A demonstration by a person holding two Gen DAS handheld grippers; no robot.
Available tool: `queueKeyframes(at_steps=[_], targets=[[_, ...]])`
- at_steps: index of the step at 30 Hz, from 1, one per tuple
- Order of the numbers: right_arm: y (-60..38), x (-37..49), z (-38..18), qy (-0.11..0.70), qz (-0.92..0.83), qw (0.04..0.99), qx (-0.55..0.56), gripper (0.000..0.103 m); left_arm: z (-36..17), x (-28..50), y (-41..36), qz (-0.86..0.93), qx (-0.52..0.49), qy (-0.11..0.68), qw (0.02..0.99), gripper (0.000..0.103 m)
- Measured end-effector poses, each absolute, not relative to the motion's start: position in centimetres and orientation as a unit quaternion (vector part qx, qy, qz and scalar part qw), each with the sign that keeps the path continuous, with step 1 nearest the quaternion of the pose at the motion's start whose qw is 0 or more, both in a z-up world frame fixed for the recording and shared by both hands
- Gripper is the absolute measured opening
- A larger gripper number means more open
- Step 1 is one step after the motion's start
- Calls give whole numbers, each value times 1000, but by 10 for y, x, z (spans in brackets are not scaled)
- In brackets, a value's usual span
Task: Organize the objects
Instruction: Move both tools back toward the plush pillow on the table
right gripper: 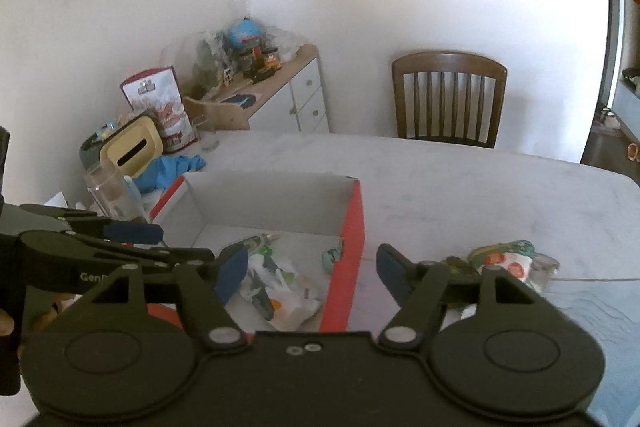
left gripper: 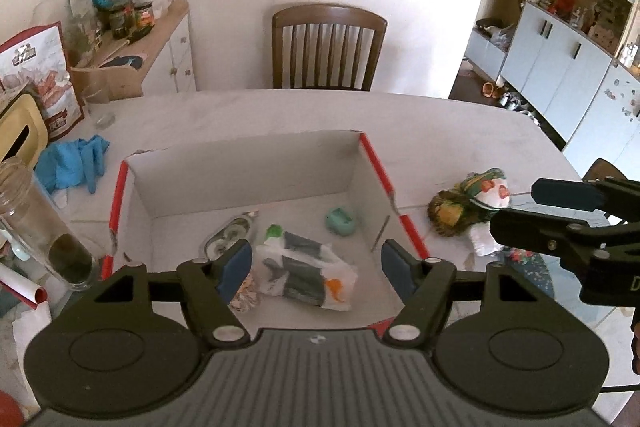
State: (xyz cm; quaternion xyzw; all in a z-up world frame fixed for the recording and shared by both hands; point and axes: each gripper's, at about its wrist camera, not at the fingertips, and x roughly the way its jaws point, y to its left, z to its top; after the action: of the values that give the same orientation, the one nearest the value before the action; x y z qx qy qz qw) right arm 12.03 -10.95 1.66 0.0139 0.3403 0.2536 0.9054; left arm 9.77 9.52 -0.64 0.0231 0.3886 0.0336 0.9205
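Two grippers hang above a white desk [left gripper: 280, 111], both tilted downward toward an open cardboard box [left gripper: 248, 171] with red edges. At the far left of the desk stand a clear glass jar [left gripper: 44, 227], a yellow tissue box [left gripper: 20, 139] and a crumpled blue glove [left gripper: 72, 163]. The left gripper [left gripper: 316, 267] hovers over the near side of the box, its jaws released and spread wide with nothing between the blue pads. Below them, on the box floor, lie a printed plastic bag [left gripper: 308, 275], a small metal tin [left gripper: 228, 235] and a teal toy [left gripper: 340, 221] nearer the right wall. Just outside that right wall, on the desk, rests a bundle of patterned cloth [left gripper: 472, 207]. The right gripper [right gripper: 310, 271] reaches in from the right in the left wrist view; its own camera shows it above the box's red right wall, jaws likewise released and empty, with the cloth bundle partly hidden behind its right finger. A wooden chair [left gripper: 328, 47] stands beyond the desk against the wall.
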Motion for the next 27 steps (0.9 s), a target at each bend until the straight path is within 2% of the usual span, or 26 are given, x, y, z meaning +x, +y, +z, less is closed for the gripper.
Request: queueKeyframes(at_steps=[9, 10, 12, 15, 27], targets=[[-153, 104, 20, 320, 226, 919, 33, 89, -3, 95, 56, 25, 34, 373, 927, 72], [-158, 102, 20, 320, 225, 920, 34, 90, -2, 95, 51, 25, 37, 370, 928, 78], [-168, 100, 18, 319, 220, 921, 39, 94, -2, 95, 42, 21, 40, 364, 931, 84], [-185, 97, 16, 318, 215, 922, 46, 99, -2, 97, 25, 16, 45, 355, 934, 84], [-247, 94, 7, 312, 180, 931, 58, 102, -17, 116, -32, -10, 50, 358, 932, 85]])
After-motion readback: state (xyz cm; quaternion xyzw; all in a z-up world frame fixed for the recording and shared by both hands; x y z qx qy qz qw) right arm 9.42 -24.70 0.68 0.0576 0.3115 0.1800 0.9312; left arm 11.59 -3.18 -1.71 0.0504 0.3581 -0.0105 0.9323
